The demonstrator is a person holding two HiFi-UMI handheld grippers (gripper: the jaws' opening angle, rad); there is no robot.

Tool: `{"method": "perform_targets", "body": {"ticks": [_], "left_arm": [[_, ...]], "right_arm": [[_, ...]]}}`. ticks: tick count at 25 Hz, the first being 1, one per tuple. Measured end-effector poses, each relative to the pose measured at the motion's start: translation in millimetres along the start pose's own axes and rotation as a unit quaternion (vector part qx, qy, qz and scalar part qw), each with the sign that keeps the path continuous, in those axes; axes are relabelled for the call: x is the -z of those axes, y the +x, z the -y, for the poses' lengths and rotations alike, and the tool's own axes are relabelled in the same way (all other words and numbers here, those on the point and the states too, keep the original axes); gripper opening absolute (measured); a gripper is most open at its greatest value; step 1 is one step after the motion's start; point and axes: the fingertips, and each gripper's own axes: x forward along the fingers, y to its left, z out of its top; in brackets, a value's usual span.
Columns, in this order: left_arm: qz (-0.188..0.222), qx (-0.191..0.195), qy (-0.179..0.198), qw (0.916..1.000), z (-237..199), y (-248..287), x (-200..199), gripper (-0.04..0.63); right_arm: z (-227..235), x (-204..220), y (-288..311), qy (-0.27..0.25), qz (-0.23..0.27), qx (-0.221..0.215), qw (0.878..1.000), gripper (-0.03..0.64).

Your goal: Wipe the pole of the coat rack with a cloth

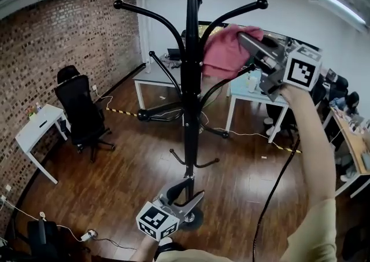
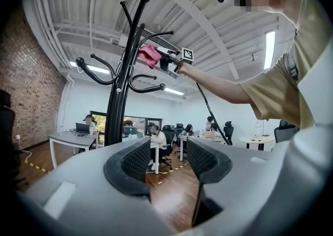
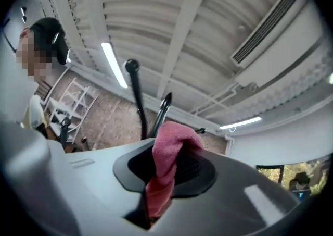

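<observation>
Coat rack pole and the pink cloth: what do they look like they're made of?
Pole: probably metal, glossy black paint; light glints run along it and the hooks are thin bent rods. Cloth: soft pink fabric, maybe microfibre or terry; matte, bunched in folds where the right gripper clamps it.

One coat rack [image 1: 191, 81], one pink cloth [image 1: 222, 52] — two tools, left tool [image 1: 188, 192] and right tool [image 1: 245, 41]

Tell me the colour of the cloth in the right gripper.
Pink. The cloth shows best in the right gripper view.
</observation>
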Motion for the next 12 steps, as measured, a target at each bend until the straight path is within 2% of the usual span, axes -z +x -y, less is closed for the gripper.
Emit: {"method": "perform_targets", "body": {"ticks": [2,5,9,10,12], "left_arm": [[-0.003,-0.015,0.0,0.9999,-6.7,-5.5,-2.2,0.209],[-0.004,-0.044,-0.002,0.999,-17.7,-16.8,-6.6,0.207],[0.001,-0.081,-0.01,0.9966,-30.0,-35.2,-11.7,0.204],[0.002,-0.087,-0.01,0.9962,-32.4,-37.7,-12.8,0.202],[0.005,-0.094,-0.01,0.9955,-37.2,-40.6,-13.0,0.202]], "right_arm": [[24.9,-13.7,11.5,0.029,0.049,0.024,0.998,0.055],[63.4,-19.2,34.6,0.093,0.089,0.05,0.99,0.054],[101.0,-6.6,65.7,0.215,0.103,0.084,0.967,0.054],[99.4,-4.2,75.7,0.229,0.1,0.069,0.966,0.054],[78.8,0.0,96.1,0.224,0.08,0.007,0.971,0.054]]}}
